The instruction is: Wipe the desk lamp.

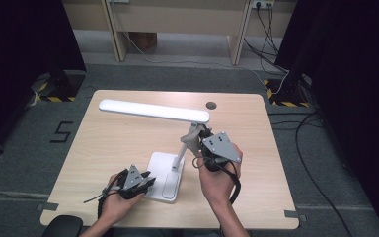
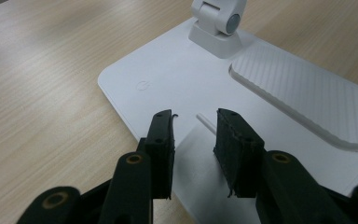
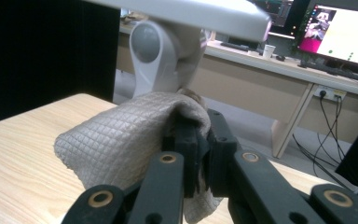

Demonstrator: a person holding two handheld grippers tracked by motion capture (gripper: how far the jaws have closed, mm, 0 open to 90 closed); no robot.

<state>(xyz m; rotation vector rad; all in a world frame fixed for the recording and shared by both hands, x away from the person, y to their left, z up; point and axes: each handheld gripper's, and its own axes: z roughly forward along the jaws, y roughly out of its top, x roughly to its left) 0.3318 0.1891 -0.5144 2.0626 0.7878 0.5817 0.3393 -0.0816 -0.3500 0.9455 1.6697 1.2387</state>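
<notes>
A white desk lamp stands on the wooden table (image 1: pixel 103 148), its long head (image 1: pixel 153 111) level above its flat base (image 1: pixel 163 175). My left gripper (image 1: pixel 149 181) rests at the base's near left edge. In the left gripper view its jaws (image 2: pixel 195 126) stand open over the white base (image 2: pixel 177 88), with nothing between them. My right gripper (image 1: pixel 200 136) is shut on a grey quilted cloth (image 1: pixel 191 138) held against the lamp's upper stem. The right gripper view has the cloth (image 3: pixel 121 140) pinched in the jaws (image 3: pixel 204 123), just below the lamp's hinge (image 3: pixel 154 51).
The base has a power mark (image 2: pixel 142 85) and a ribbed recess (image 2: pixel 307 93). A cable hole (image 1: pixel 210 105) sits near the table's far edge. Beyond the table are a wooden desk (image 1: pixel 177 19), black stands at both sides and floor cables (image 1: pixel 321 163).
</notes>
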